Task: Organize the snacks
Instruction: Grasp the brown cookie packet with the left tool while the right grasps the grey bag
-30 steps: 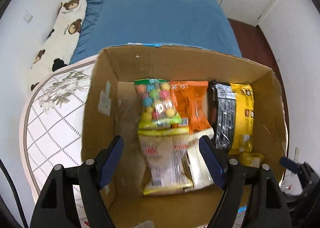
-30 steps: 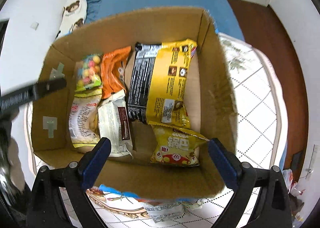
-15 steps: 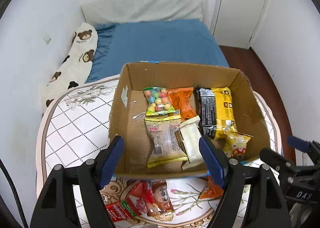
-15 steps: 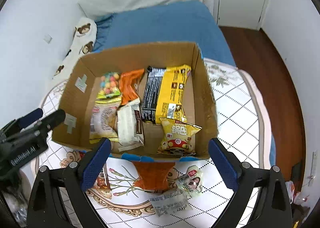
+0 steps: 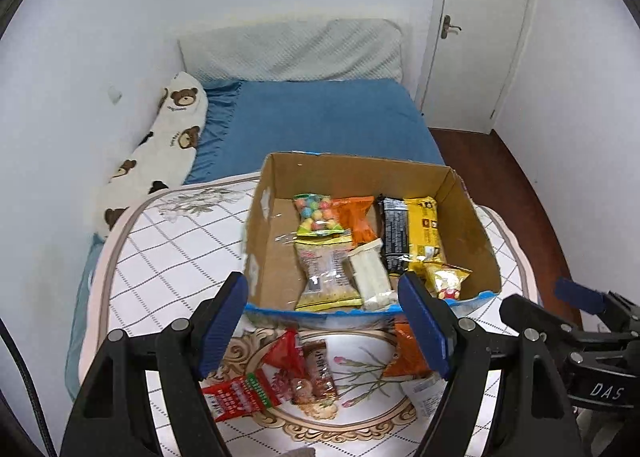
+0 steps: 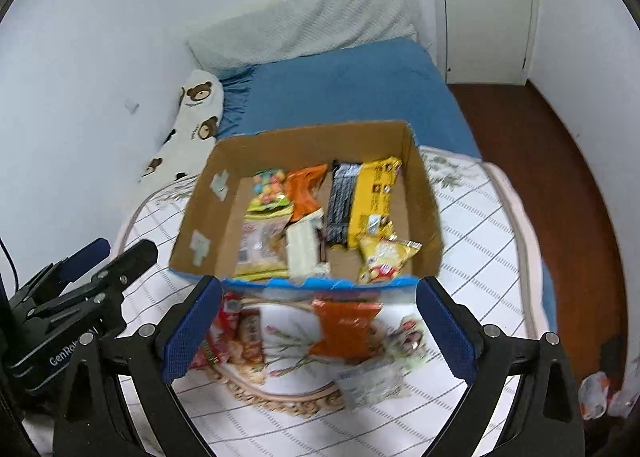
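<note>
Both grippers, left gripper (image 5: 324,321) and right gripper (image 6: 318,331), hang spread and empty above the table (image 5: 168,253).

Largest first: white walls, a white door (image 5: 484,29) and a dark red-brown floor (image 6: 560,161) surround a bed (image 5: 320,117) with a blue sheet and a bear-print pillow (image 5: 168,137). Nearer, the table wears a white grid-patterned cloth with a floral medallion. On it stands an open cardboard box (image 5: 472,225) holding 6 snack packets, among them a black-and-yellow pack (image 5: 412,233) and a bag of coloured balls (image 5: 316,213). Several loose packets (image 5: 296,369) lie on the cloth just in front of the box.
</note>
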`<state>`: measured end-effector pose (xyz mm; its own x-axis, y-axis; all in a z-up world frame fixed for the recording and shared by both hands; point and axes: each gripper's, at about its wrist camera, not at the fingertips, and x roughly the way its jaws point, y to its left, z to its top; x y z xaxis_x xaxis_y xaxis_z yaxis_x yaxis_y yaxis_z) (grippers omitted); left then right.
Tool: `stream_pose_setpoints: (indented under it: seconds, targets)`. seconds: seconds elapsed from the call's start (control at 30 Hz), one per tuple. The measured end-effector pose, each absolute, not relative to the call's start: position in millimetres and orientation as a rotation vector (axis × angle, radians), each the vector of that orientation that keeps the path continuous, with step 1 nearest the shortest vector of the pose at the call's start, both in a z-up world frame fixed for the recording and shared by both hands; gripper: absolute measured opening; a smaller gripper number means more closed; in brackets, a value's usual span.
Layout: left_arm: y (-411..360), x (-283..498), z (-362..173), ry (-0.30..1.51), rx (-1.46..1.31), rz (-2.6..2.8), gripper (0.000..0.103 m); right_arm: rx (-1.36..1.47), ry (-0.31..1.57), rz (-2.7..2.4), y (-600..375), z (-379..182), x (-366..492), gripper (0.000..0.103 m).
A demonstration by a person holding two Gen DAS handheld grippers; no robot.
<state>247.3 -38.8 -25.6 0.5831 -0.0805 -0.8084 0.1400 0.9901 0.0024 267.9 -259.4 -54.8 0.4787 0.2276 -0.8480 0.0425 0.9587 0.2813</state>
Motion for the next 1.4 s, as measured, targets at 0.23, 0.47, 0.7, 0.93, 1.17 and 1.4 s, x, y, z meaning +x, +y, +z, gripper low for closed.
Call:
stream_pose_setpoints:
  seconds: [0.23,0.47,0.7,0.93,1.17,1.4]
  targets:
    - [-17,230,-83,1.063,0.14,-0.046,0.076,0.354,1.187,0.127,-257,-112,247,0.1]
    - [10,232,-184,1.378,0.056,-0.023,0.076,0.604,1.406,0.048,-281,-222,223,0.099]
    - [16,248,-218,1.497,-0.065,-0.029,0.076,0.932,1.51,-0.057,-308,-293,195,0.099]
    - [-9,268,-247,1.594,-0.088,-0.05,0.076,1.096,1.518,-0.124,-311,-330,195,0.094]
    - [-22,285,-272,1.622,-0.109,-0.017,0.076,0.657,1.497,-0.071,-278,-309,215,0.074]
    - [-39,266,-271,1.542,0.004,-0.049,0.054,0.263,1.51,0.051,-239,-297,209,0.065]
